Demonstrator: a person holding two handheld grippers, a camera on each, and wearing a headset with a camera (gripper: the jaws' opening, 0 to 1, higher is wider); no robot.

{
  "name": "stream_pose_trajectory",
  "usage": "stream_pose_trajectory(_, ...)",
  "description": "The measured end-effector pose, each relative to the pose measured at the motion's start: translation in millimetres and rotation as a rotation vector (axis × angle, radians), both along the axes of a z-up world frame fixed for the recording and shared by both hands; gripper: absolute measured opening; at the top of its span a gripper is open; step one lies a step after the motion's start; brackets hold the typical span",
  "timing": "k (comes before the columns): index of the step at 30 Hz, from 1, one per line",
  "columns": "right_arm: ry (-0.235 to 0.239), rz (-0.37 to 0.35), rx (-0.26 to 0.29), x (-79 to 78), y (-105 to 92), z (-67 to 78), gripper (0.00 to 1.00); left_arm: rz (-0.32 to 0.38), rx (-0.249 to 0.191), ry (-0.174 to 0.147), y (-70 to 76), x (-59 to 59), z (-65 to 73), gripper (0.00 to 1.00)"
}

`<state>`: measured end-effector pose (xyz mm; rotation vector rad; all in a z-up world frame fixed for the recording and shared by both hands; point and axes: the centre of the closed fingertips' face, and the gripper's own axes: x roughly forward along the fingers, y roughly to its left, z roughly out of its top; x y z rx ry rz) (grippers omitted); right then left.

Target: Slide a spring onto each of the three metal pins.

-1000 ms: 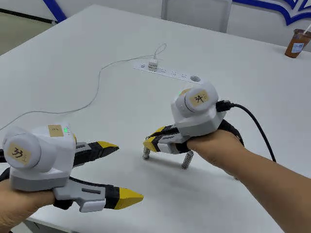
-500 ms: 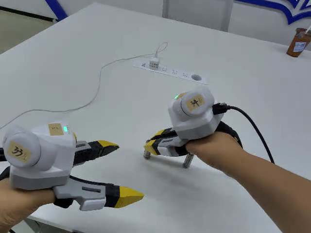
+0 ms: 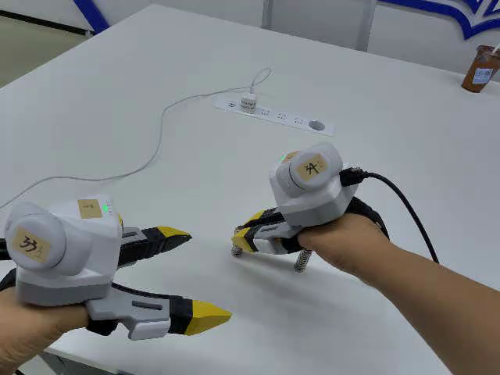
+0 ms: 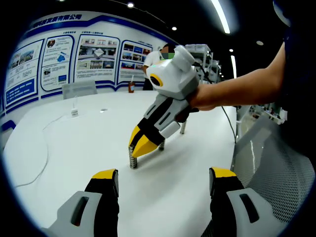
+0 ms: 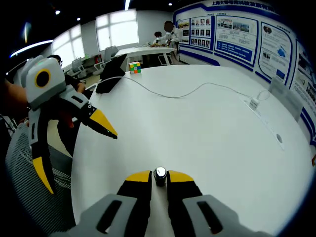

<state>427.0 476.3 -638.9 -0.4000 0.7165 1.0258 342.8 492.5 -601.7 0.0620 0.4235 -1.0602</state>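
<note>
The left hand-held gripper (image 3: pixel 203 275) hangs over the near edge of the desk (image 3: pixel 141 86), jaws spread wide and holding nothing. Bare desk separates it from the right hand-held gripper (image 3: pixel 241 237), whose jaws are narrowed onto the round top of an upright metal pin (image 5: pixel 159 173) with a spring (image 4: pixel 132 162) coiled round it. A second pin (image 4: pixel 161 145) and a third pin (image 4: pixel 183 127) stand near, under that gripper. Beyond, open desk runs to a power strip (image 3: pixel 273 116) and its cable (image 3: pixel 160 125). A brown cup (image 3: pixel 478 69) stands at the far right; what it holds cannot be told.

Office-style exhibition hall: long white meeting table (image 3: pixel 117 86), wall-mounted info boards (image 4: pixel 98 54), ceiling strip lights (image 4: pixel 219 15).
</note>
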Motion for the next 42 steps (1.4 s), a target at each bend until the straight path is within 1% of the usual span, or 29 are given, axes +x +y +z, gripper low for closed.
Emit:
stream_pose_trajectory(13, -0.022, -0.007, 0.0, -1.2, -5.9, 7.1, 0.17, -0.007, 0.003, -0.003, -3.8, -1.1, 0.7, 0.77)
stream_pose_trajectory(19, -0.039, 0.001, -0.008, -5.3, -7.7, 9.8, 0.19, -0.011, 0.005, -0.002, -5.7, -2.0, 0.7, 0.77)
stream_pose_trajectory(25, -0.04, -0.006, 0.006, -9.3, -10.3, 13.8, 0.21, -0.014, 0.006, -0.004, -7.3, -3.0, 2.1, 0.78)
stream_pose_trajectory(35, -0.044, -0.005, 0.029, -24.1, -14.6, 20.1, 0.23, -0.015, 0.009, -0.005, -6.7, -2.3, 1.1, 0.78)
stream_pose_trajectory(42, -0.052, -0.002, 0.053, -38.4, -17.0, 26.2, 0.25, -0.02, 0.014, -0.003, -7.2, -1.9, -0.1, 0.78)
